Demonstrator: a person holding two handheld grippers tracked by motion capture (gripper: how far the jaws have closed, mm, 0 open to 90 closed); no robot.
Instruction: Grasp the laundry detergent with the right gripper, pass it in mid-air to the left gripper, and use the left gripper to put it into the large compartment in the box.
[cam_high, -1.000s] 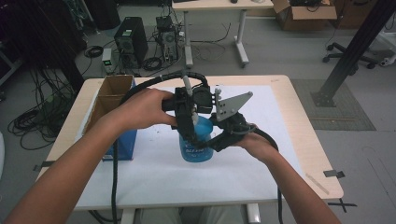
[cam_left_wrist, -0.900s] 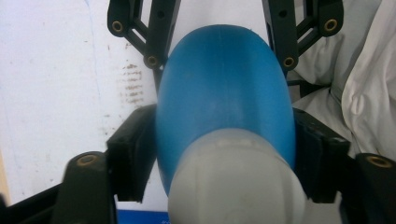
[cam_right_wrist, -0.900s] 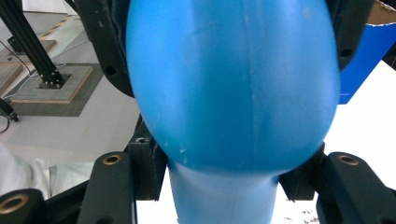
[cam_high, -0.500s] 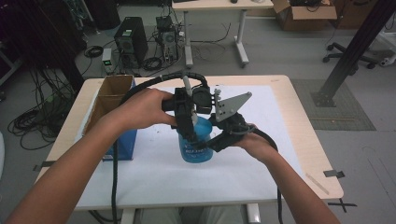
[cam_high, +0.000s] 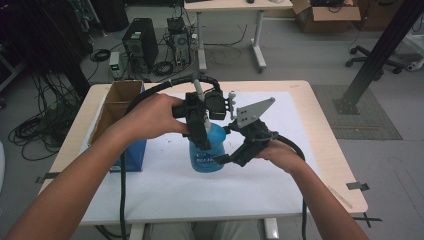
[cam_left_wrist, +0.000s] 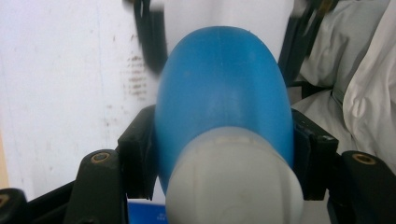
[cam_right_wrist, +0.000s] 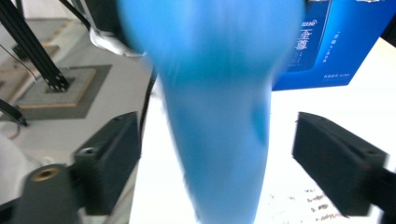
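Bottle (cam_high: 207, 150) stands on the white sheet (cam_high: 165, 185) mid-table, left gripper (cam_left_wrist: 219, 154) clamped on its upper body; right gripper (cam_right_wrist: 219, 158) (jaws just opened) straddles it, pads clear

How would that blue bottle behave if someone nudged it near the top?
The blue bottle looks like smooth plastic, so probably light and slippery. It is tall over a modest base, so a high push might tip it. The left gripper clamps its top, which probably steadies it; the right gripper's jaws stand apart.
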